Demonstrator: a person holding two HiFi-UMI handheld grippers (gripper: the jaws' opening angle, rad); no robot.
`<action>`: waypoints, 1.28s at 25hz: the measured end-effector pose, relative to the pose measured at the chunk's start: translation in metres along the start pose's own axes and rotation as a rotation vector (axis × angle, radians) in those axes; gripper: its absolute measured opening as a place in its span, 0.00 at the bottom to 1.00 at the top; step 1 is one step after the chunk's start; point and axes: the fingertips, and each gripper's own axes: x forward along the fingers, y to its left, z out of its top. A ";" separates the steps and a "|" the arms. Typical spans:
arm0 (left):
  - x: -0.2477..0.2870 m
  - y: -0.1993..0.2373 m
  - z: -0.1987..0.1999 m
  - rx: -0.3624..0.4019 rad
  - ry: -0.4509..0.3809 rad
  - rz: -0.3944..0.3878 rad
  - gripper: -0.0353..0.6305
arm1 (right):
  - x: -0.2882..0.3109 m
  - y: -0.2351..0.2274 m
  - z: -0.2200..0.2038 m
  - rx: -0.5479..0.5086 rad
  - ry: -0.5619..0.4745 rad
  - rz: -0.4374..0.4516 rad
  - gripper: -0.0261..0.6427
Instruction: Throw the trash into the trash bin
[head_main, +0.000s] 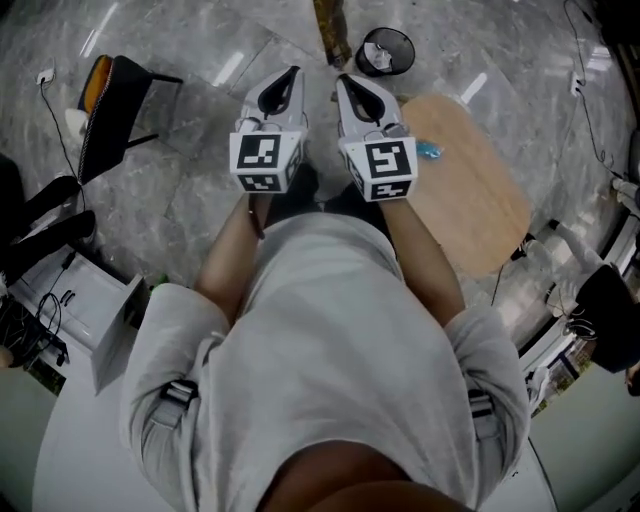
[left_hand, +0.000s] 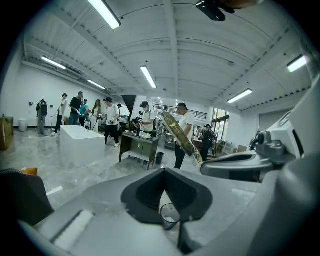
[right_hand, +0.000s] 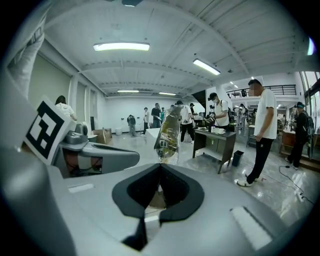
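Over grey marble floor, a black chair (head_main: 115, 100) stands far left. The left gripper (head_main: 292, 72) is closed on nothing. Just beside it, the right gripper (head_main: 343, 78) pinches a gold wrapper (head_main: 330, 32). The trash bin (head_main: 386, 50) stands near, with bare floor around it. A wooden table (head_main: 470, 200) edges in further right.

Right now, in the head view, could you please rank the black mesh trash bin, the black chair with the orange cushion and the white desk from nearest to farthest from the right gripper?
1. black mesh trash bin, just past the right gripper, slightly right.
2. black chair with the orange cushion, far to the left.
3. white desk, lower left, beside the person.
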 end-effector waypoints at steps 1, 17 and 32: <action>0.002 0.001 0.004 -0.005 -0.005 -0.007 0.08 | 0.001 -0.002 0.003 -0.003 0.000 -0.007 0.05; 0.107 -0.039 0.017 0.006 0.044 -0.116 0.08 | 0.012 -0.110 0.001 0.061 -0.002 -0.140 0.05; 0.308 -0.078 0.008 0.087 0.192 -0.234 0.08 | 0.064 -0.290 -0.059 0.254 0.067 -0.283 0.05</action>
